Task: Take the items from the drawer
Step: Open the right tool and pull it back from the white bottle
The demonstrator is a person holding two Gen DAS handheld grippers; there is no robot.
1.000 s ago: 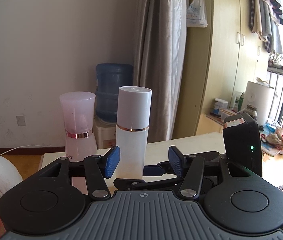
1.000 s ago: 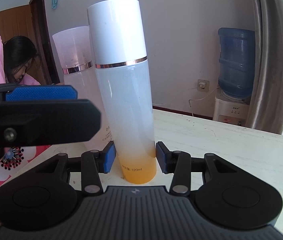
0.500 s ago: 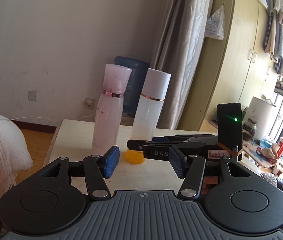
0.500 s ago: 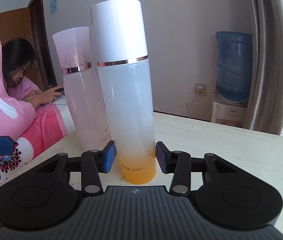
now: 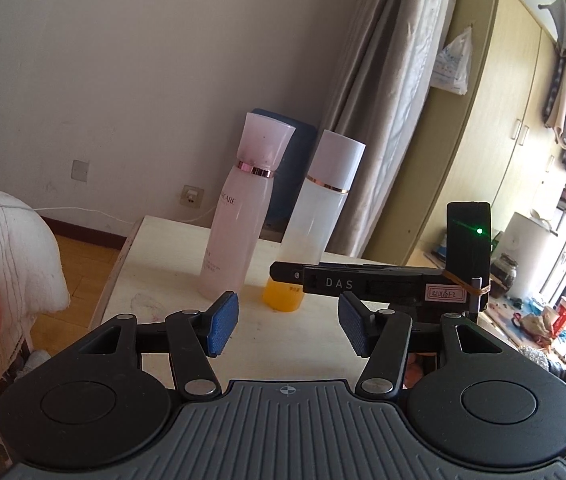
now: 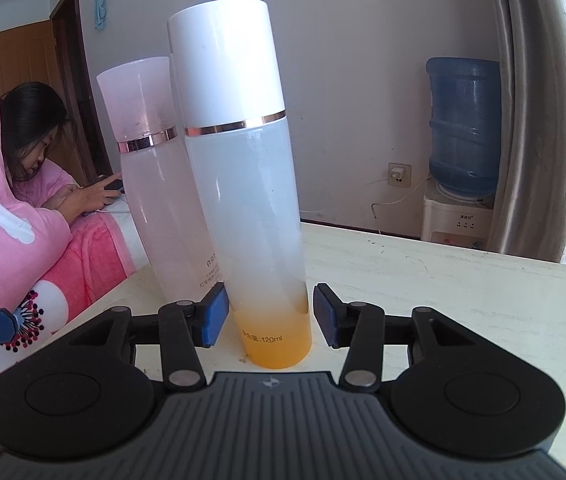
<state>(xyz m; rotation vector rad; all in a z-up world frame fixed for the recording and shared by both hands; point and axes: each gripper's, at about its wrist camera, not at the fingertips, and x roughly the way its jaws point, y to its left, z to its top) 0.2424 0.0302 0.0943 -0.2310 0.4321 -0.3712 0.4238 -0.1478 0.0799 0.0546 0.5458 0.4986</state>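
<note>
Your right gripper (image 6: 270,315) had just parted off the orange-bottomed "120ml" bottle (image 6: 249,216); left gripper (image 5: 287,330) gaped empty, table edge (image 5: 117,272) leftward.

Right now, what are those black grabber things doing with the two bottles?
A person holds a grabber in each hand. The right gripper has its jaws on either side of the orange-bottomed bottle, which stands upright on the white table. The jaws have just been opening, with the bottle between them and a gap showing on the right side, so it looks set down rather than gripped. The left gripper hangs open and empty nearer the camera. The pink bottle stands just beside the first one.
</note>
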